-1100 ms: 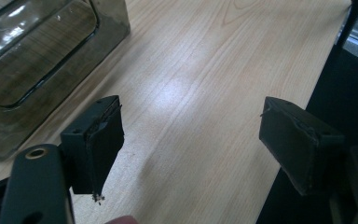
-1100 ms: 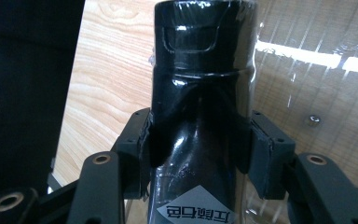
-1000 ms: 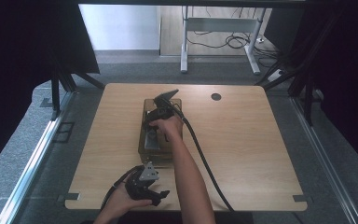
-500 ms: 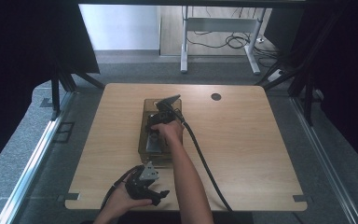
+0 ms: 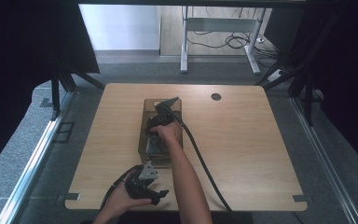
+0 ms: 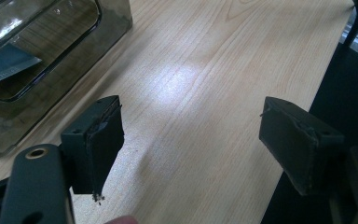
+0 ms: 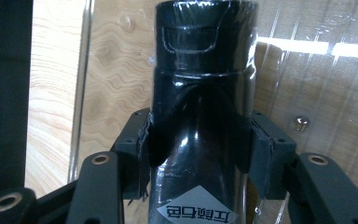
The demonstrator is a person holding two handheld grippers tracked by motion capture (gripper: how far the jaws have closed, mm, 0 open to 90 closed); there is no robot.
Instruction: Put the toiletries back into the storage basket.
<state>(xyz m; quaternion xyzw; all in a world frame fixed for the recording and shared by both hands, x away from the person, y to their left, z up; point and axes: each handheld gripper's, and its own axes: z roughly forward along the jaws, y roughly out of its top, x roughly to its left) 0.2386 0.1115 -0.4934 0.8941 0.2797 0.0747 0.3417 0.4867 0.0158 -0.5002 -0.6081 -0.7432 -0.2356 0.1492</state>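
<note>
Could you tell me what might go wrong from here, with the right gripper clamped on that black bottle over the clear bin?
1. The black bottle is glossy and film-wrapped, and the right gripper pinches it from two sides, so it might slip or twist.
2. It sits within the clear bin, so a sideways pull could knock the bottle against a wall.
3. The left gripper rests open near the table edge, not steadying the bin, which may shift.

Dim, dark-edged overhead scene; glare on table (image 6: pixel 186 84) and clear bin (image 7: pixel 307 46).
</note>
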